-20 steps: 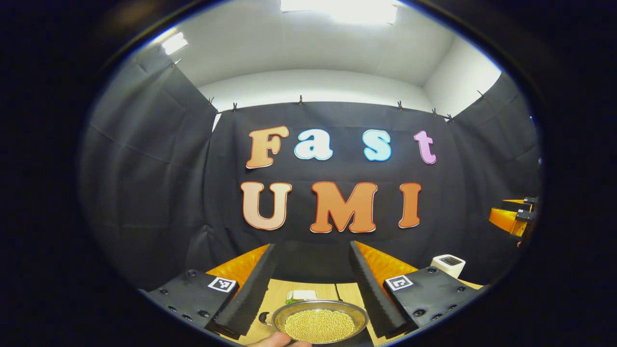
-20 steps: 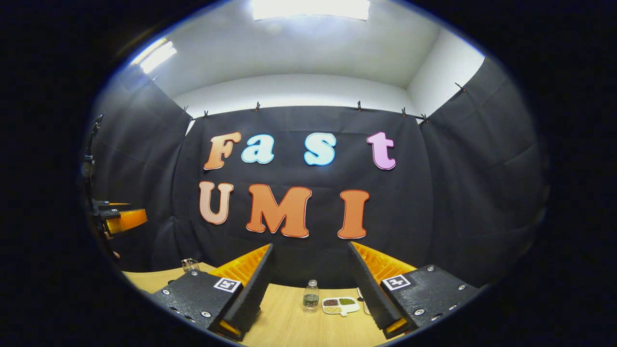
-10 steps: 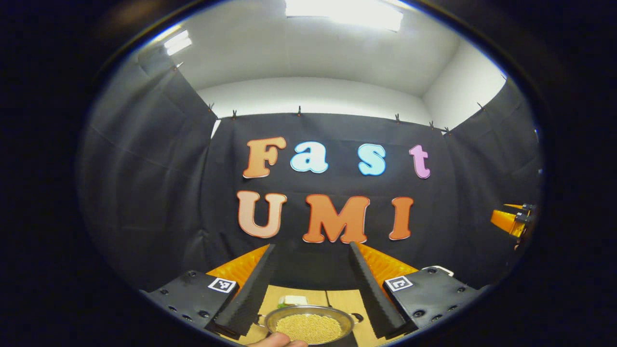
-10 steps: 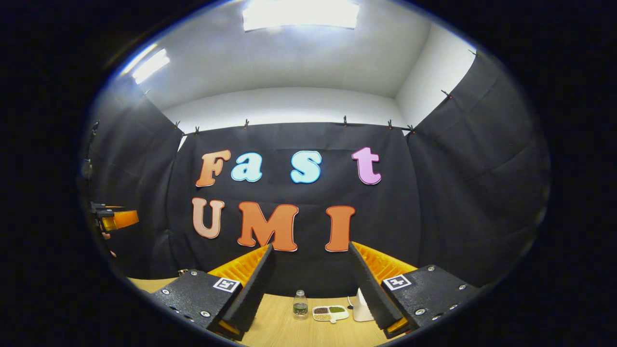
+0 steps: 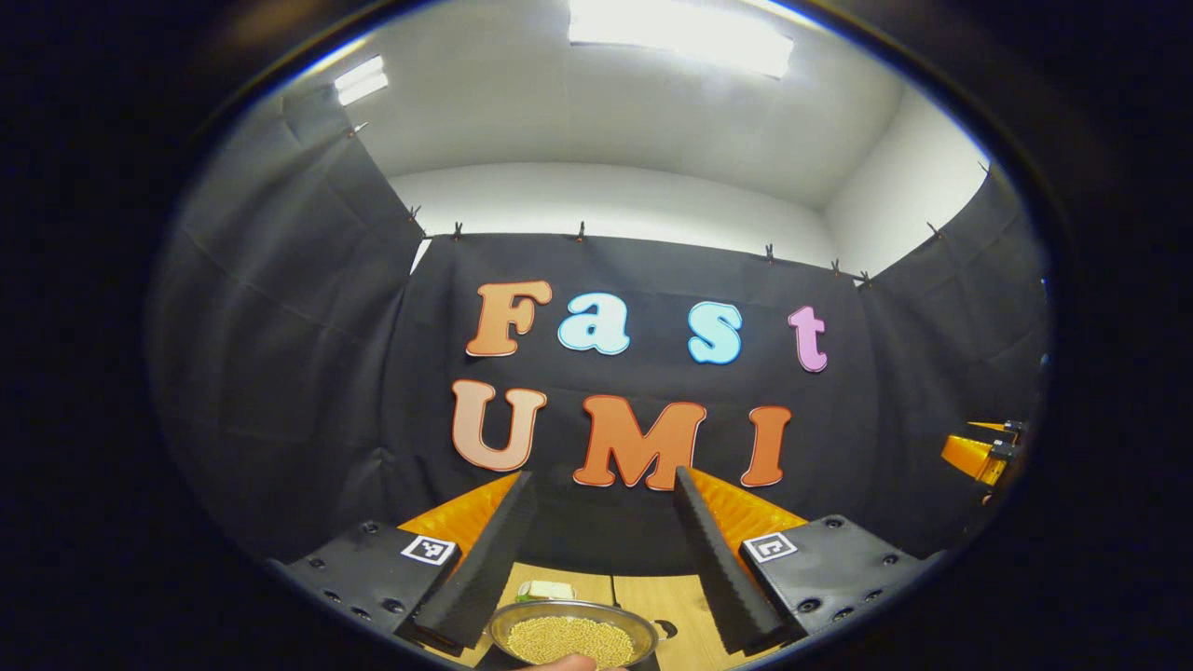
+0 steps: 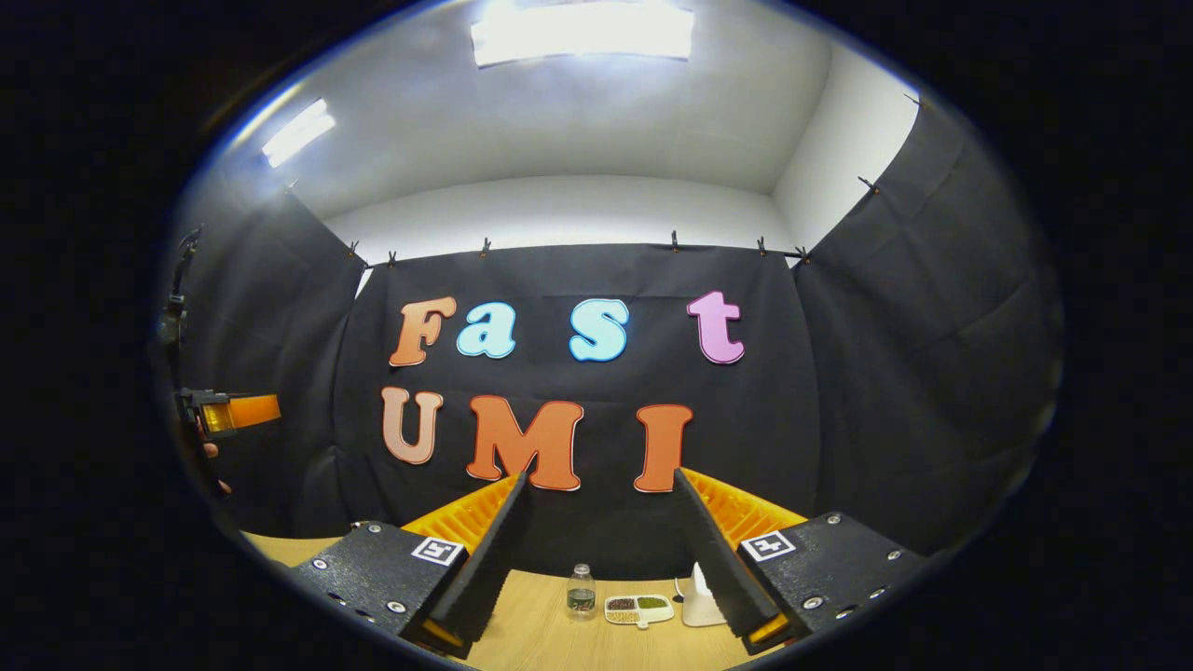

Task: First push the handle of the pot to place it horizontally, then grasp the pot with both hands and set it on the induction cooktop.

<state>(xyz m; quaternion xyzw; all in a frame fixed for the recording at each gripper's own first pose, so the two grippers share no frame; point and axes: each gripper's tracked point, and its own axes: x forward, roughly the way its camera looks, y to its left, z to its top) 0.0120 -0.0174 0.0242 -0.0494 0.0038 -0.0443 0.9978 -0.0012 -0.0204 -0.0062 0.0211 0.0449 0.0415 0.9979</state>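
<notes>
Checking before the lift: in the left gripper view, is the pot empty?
No, the pot holds a heap of small yellowish grains, seen between the open jaws.

1. Table (image 6: 550, 634): light wood top, a seam between boards visible in the left gripper view.
2. Pot (image 5: 572, 637): round, metal, filled with small yellow grains, standing at the near edge of the table in the left gripper view; one dark handle on its right side.
3. Pale block (image 5: 545, 590): flat, whitish with a green edge, just beyond the pot.
4. Bottle (image 6: 581, 592): small, clear, upright, dark contents at the bottom.
5. Divided dish (image 6: 637, 609): white, holding dark, green and yellow grains, just right of the bottle.
6. White object (image 6: 697, 606): right of the dish, partly hidden.
</notes>
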